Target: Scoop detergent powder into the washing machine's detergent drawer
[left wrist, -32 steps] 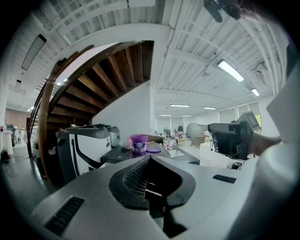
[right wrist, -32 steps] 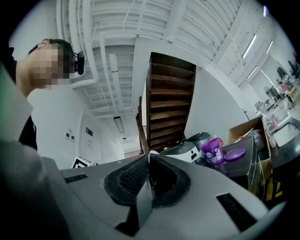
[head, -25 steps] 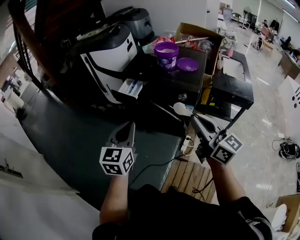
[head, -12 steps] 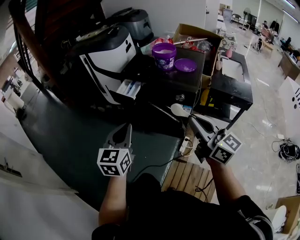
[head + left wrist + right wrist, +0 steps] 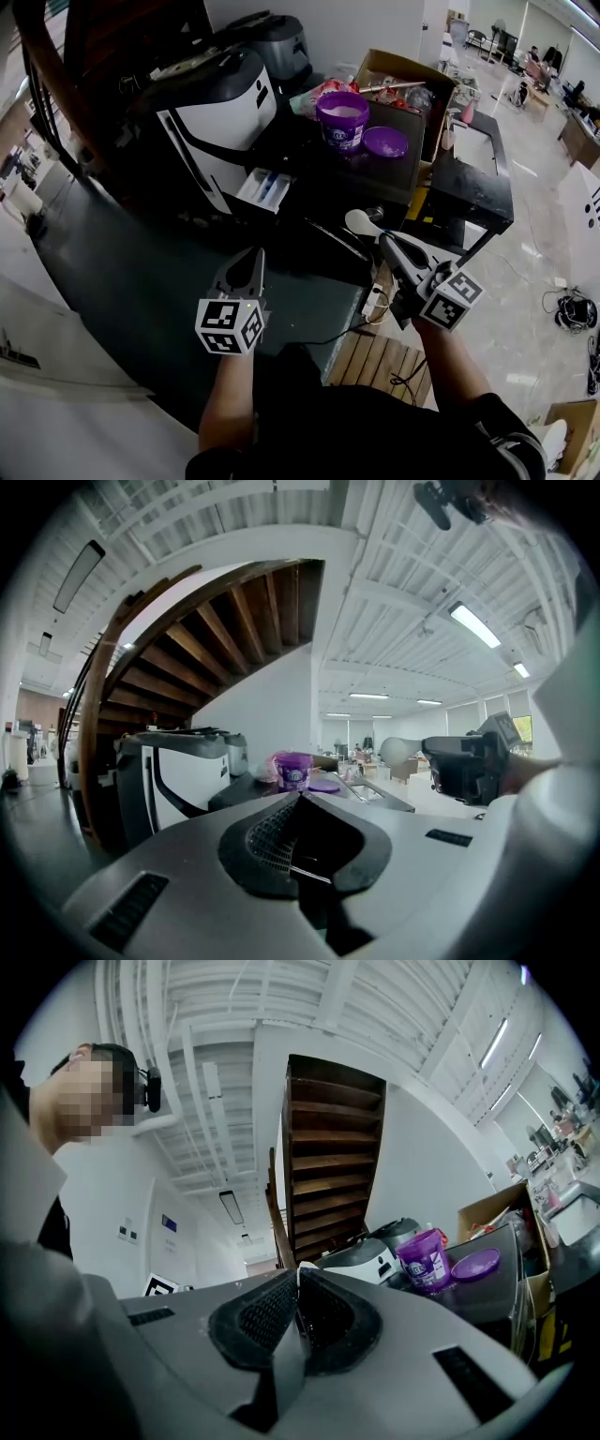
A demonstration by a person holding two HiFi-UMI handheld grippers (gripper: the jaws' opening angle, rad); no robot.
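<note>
The white washing machine [image 5: 217,105] stands at the back left, and its detergent drawer [image 5: 265,187] is pulled out. On the black table to its right sit an uncovered purple detergent tub [image 5: 342,120] with white powder inside and its purple lid [image 5: 385,142]. My right gripper [image 5: 386,244] is shut on the handle of a white spoon [image 5: 361,222], held in the air in front of the table. The thin handle [image 5: 298,1277] shows pinched between the jaws. My left gripper [image 5: 254,255] hangs shut and empty over the dark counter, below the drawer. The tub [image 5: 293,770] lies far ahead of it.
A second appliance [image 5: 275,39] stands behind the washing machine. An open cardboard box [image 5: 405,73] with clutter is behind the tub. A lower black bench [image 5: 472,173] stands to the right. Cables and a power strip [image 5: 377,291] lie by the wooden slats [image 5: 375,352].
Both grippers stay almost where they were, the spoon still held in the right one. The head view has shifted slightly, so the tub and drawer sit a little lower in the frame.
</note>
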